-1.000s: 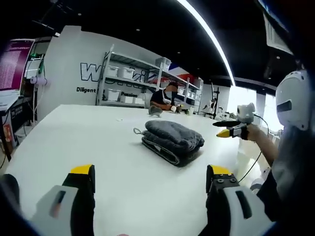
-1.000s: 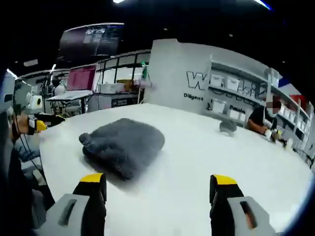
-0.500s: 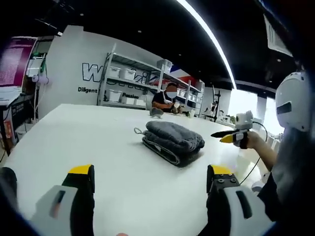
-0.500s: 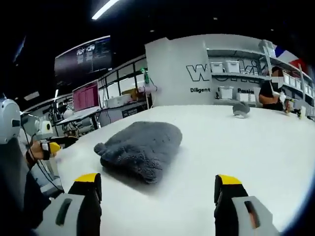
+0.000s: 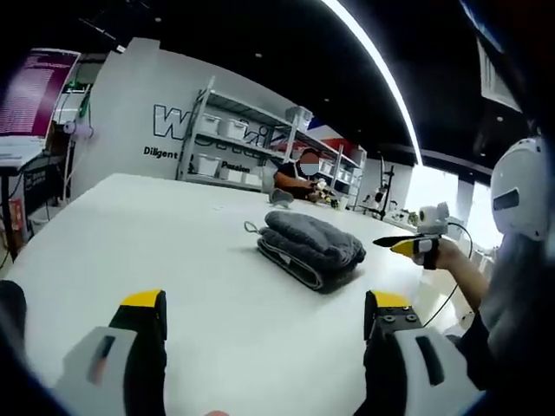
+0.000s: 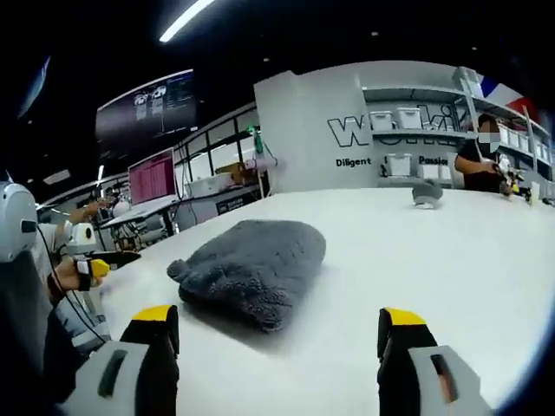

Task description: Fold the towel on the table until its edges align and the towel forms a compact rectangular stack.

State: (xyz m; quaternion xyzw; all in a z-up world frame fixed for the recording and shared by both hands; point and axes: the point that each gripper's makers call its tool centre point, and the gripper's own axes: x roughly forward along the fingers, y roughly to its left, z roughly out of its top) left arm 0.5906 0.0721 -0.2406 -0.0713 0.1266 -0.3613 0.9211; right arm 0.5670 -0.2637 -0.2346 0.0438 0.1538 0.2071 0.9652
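A grey towel (image 5: 310,247) lies folded into a thick, compact bundle on the white table (image 5: 130,225), with a small loop at its far left corner. In the right gripper view the same towel (image 6: 251,269) lies ahead and to the left. My left gripper (image 5: 265,300) is open with nothing between its yellow-tipped jaws, and it hangs over the table short of the towel. My right gripper (image 6: 278,315) is open too and holds nothing. A hand holds the right gripper (image 5: 408,244) to the right of the towel. The left gripper (image 6: 100,263) shows at the left edge.
A small grey object (image 5: 279,196) sits on the far part of the table. A person (image 5: 303,173) sits at the far end near shelves (image 5: 225,147) of white bins. A white wall with lettering stands behind. Desks with screens (image 6: 152,178) lie beyond the table's left side.
Both views have shifted a little with the hands. The towel has stayed put. The right gripper has sunk slightly beside the towel, and both grippers remain open.
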